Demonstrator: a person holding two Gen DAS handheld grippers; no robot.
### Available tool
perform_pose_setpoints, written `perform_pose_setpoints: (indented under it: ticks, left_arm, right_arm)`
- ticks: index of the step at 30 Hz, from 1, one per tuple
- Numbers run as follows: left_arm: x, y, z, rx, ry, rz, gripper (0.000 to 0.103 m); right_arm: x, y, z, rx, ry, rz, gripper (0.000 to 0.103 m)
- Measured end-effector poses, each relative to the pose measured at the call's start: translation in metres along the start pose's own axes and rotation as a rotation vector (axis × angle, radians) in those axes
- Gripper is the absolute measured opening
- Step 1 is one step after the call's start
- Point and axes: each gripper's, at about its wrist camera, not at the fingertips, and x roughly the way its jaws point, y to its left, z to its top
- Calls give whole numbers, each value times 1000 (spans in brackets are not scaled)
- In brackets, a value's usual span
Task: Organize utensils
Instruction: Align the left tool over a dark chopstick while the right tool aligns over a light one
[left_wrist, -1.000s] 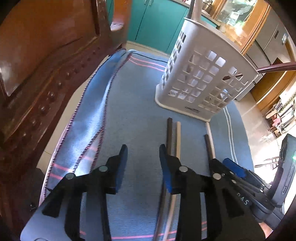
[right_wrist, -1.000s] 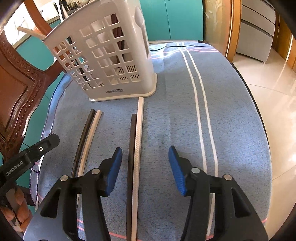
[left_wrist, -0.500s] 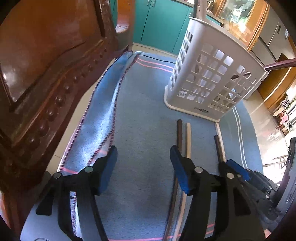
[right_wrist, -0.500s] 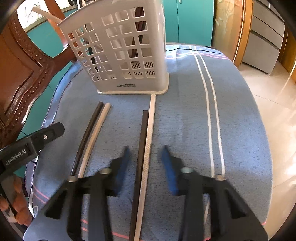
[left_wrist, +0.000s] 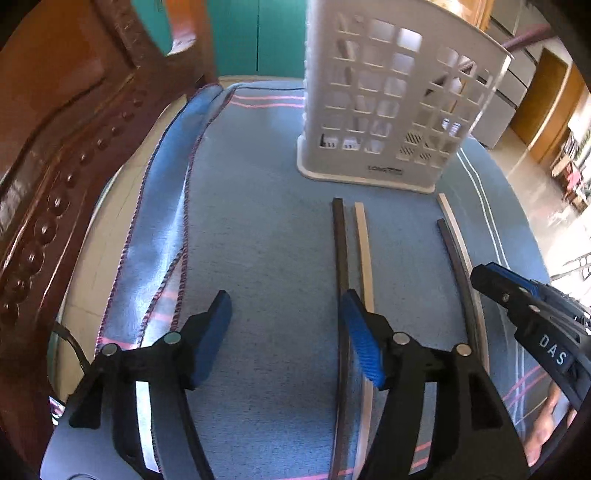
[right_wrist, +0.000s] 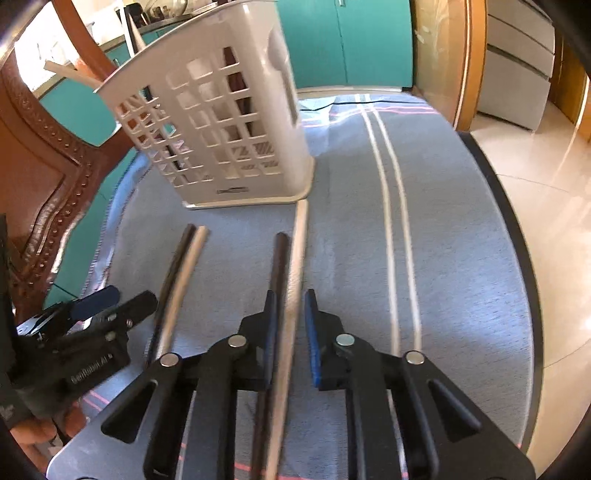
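Surface: blue cloth (left_wrist: 258, 221) carrying white basket (left_wrist: 388, 110), some sticks already standing inside.
Left tongs (left_wrist: 284, 339): jaws opening, nothing between them; dark-and-pale pair (left_wrist: 351, 251) lies before the basket, under their right finger.
Right tongs (right_wrist: 290, 325): pinching second chopstick pair (right_wrist: 288, 266), also before the basket.
Left to do: both pairs.
Room: wooden chair (left_wrist: 55, 147) crowds the basket's left; cloth right of it is open.

White lattice basket (left_wrist: 388, 110), blue striped cloth (left_wrist: 258, 229)

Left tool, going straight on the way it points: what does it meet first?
Probably the bare blue woven tablecloth; its opening jaws hold nothing, and the nearest dark chopstick lies just beside its line. Depth is unclear.
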Motion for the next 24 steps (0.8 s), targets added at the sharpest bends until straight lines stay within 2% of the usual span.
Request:
perform_pose_setpoints:
  ticks: [5, 9, 13, 19, 24]
  left_arm:
    - [-2, -4, -2, 19, -7, 13, 67]
    - [-5, -9, -5, 36, -11, 29, 68]
    - [-6, -10, -5, 39, -10, 47, 67]
    - [-10, -5, -6, 37, -23, 96, 67]
    - [-10, -8, -9, 51, -21, 84, 67]
  right_arm:
    - [6, 5, -3, -27, 10, -22, 24]
    - [6, 9, -5, -57, 0, -60, 24]
    - [5, 6, -5, -46, 0, -62, 24]
    - [7, 14, -5, -66, -2, -68, 38]
    - [8, 16, -6, -80, -9, -79, 41]
